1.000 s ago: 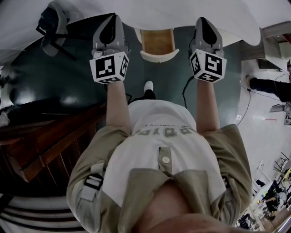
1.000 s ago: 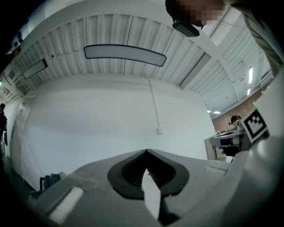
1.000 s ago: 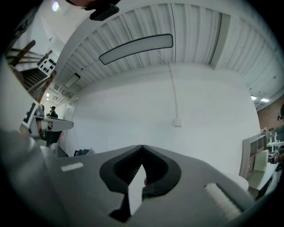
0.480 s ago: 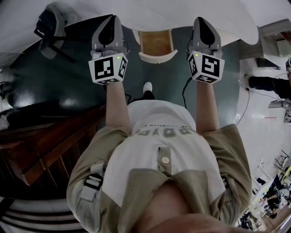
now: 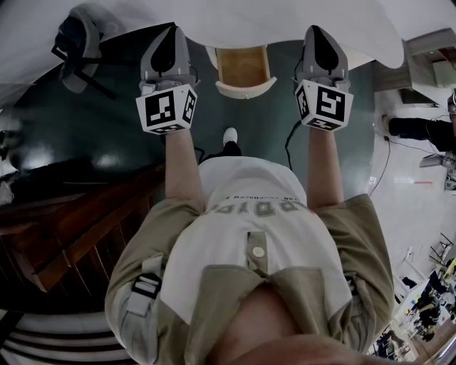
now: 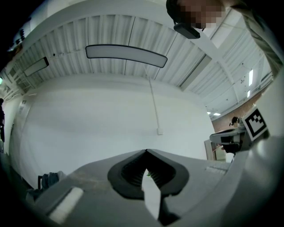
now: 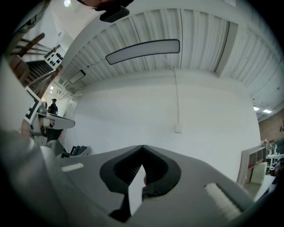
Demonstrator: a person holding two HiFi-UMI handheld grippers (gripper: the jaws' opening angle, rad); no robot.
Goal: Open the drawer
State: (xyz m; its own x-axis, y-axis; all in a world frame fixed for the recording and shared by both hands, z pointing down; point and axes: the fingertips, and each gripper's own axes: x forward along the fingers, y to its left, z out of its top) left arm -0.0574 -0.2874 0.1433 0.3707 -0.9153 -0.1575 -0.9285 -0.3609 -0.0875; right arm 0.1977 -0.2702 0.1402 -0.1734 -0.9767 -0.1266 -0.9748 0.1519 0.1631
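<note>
In the head view a drawer with a wooden floor and a white front juts out from under the white tabletop, between my two grippers. The left gripper is held left of the drawer, apart from it, jaws shut on nothing. On the drawer's right is the right gripper, also shut and empty. The left gripper view has its closed jaws aimed at a bare white wall. The right gripper view shows the same: closed jaws before the wall. No drawer appears in either gripper view.
A dark chair stands at the far left by the table. Dark wooden steps run along the left. A black cable lies on the green floor beside the person's white shoe. Another person's leg shows at the right.
The right gripper has rolled very slightly. Both hands stay where they were, and both jaws remain shut.
</note>
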